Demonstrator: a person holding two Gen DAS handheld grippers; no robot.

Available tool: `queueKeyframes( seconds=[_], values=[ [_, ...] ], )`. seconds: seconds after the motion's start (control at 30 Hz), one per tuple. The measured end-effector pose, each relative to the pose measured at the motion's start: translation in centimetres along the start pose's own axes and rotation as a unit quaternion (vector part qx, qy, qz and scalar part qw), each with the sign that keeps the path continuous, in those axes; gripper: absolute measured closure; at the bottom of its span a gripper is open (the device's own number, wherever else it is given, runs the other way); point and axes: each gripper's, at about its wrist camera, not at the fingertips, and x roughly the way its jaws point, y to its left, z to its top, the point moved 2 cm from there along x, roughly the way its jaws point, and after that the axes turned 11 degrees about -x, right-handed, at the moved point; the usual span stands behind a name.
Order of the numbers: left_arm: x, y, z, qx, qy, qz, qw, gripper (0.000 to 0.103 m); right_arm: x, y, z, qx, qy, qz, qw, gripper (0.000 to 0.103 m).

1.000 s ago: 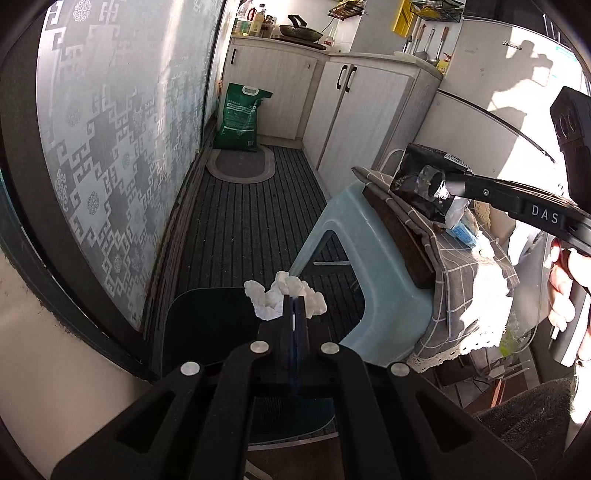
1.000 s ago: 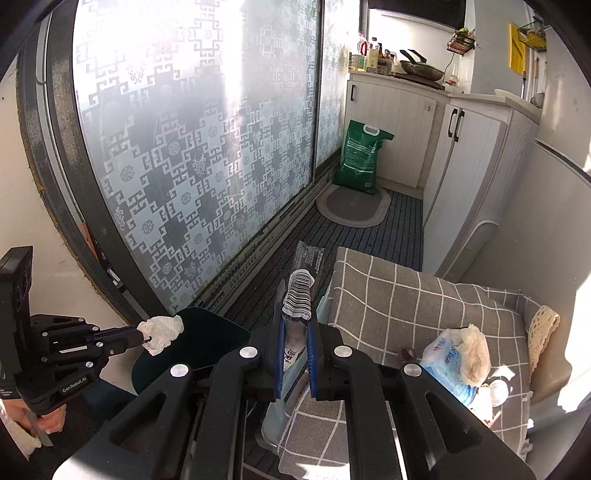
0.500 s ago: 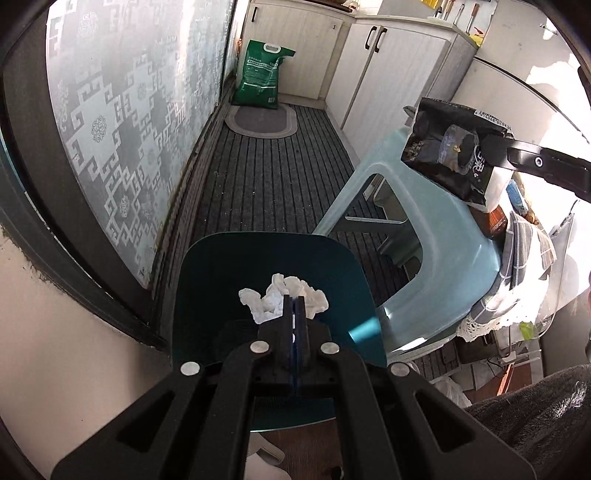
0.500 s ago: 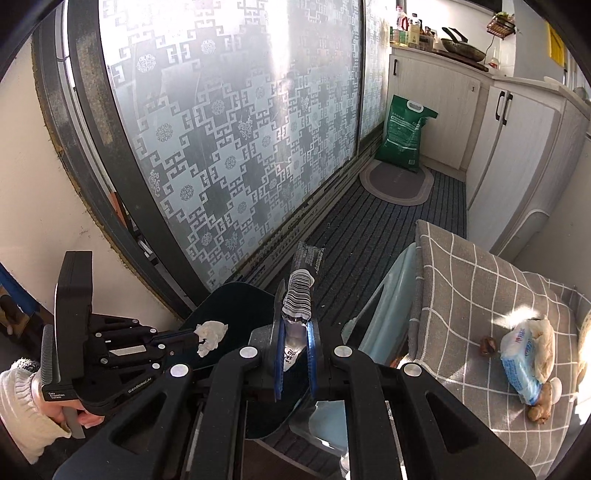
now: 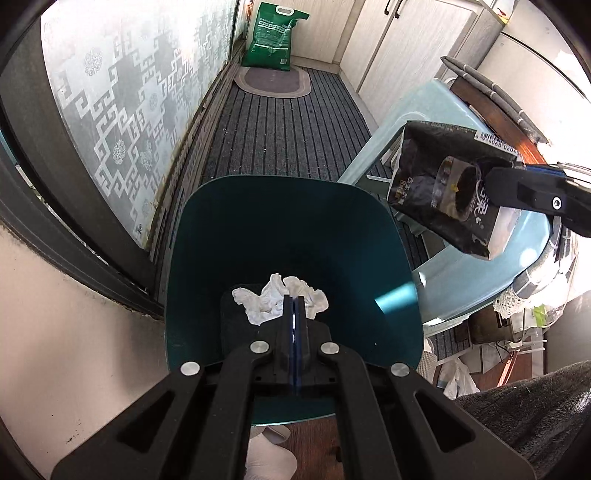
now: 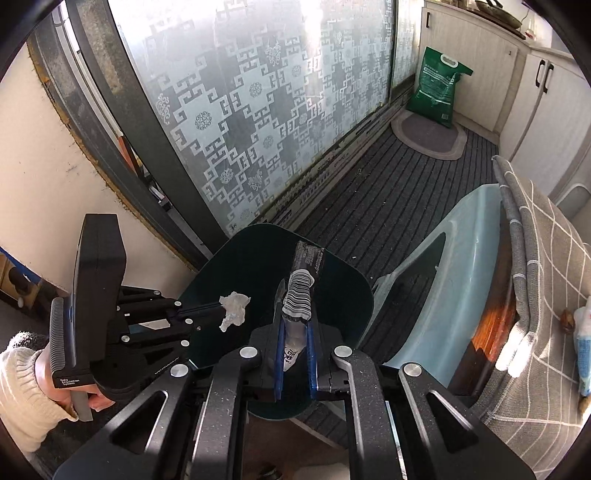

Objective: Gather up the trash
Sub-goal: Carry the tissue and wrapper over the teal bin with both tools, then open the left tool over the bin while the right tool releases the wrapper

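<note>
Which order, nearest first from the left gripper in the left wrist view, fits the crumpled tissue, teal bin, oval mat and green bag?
1. Crumpled tissue: pinched in the left gripper.
2. Teal bin: directly below.
3. Oval mat: far along the floor.
4. Green bag: just behind the mat.

Narrow room. Frosted sliding door (image 6: pixel 266 122) with pale geometric pattern, dark frame, along one side; sun glare through it. Floor (image 5: pixel 295 122) covered in dark ribbed matting. Oval grey mat (image 5: pixel 272 82) at far end, green sack (image 5: pixel 272 37) upright behind it. Pale cabinets (image 6: pixel 476 62) with dark handles beyond. Light blue plastic stool (image 6: pixel 454 280) beside grey checked cloth (image 6: pixel 546 266). Cream wall (image 5: pixel 70 354) near.
</note>
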Motion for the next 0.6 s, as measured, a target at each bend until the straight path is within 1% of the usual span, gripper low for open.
queueKeyframes(
  seconds=[0.13, 0.17, 0.2, 0.23, 0.27, 0.3, 0.37, 0.4, 0.47, 0.6],
  values=[
    [0.7, -0.2, -0.1, 0.009, 0.002, 0.017, 0.9998, 0.101, 1.5, 0.2, -0.3, 0.003, 0.018, 0.006, 1.000, 0.093],
    [0.8, -0.2, -0.1, 0.012, 0.000, 0.025, 0.9996, 0.098, 1.9, 0.2, -0.3, 0.004, 0.023, 0.007, 1.000, 0.093],
    [0.9, -0.3, -0.1, 0.013, -0.001, 0.030, 0.9995, 0.093, 2.3, 0.1, -0.4, 0.004, 0.027, 0.006, 1.000, 0.093],
    [0.9, -0.2, -0.1, 0.010, -0.002, 0.029, 0.9995, 0.071, 2.7, 0.1, -0.4, 0.005, 0.030, 0.005, 1.000, 0.093],
    [0.7, -0.2, -0.1, 0.007, -0.006, 0.025, 0.9997, 0.058, 2.9, 0.1, -0.5, 0.006, 0.033, 0.003, 0.999, 0.093],
    [0.5, -0.2, 0.0, 0.007, -0.010, 0.025, 0.9996, 0.059, 3.1, 0.0, -0.5, 0.007, 0.036, 0.003, 0.999, 0.093],
    [0.2, -0.3, 0.2, 0.007, -0.016, 0.027, 0.9995, 0.065, 3.5, -0.2, -0.6, 0.009, 0.039, 0.001, 0.999, 0.093],
    [0.0, -0.3, 0.3, 0.006, -0.020, 0.027, 0.9994, 0.066, 3.6, -0.3, -0.6, 0.010, 0.040, 0.001, 0.999, 0.093],
    [-0.6, -0.2, 0.6, 0.005, -0.028, 0.027, 0.9992, 0.074, 3.7, -0.5, -0.8, 0.014, 0.042, 0.001, 0.999, 0.093],
    [-2.0, -0.5, 1.2, 0.009, -0.053, 0.027, 0.9982, 0.082, 4.3, -0.5, -0.9, 0.017, 0.045, 0.003, 0.999, 0.093]
  ],
)
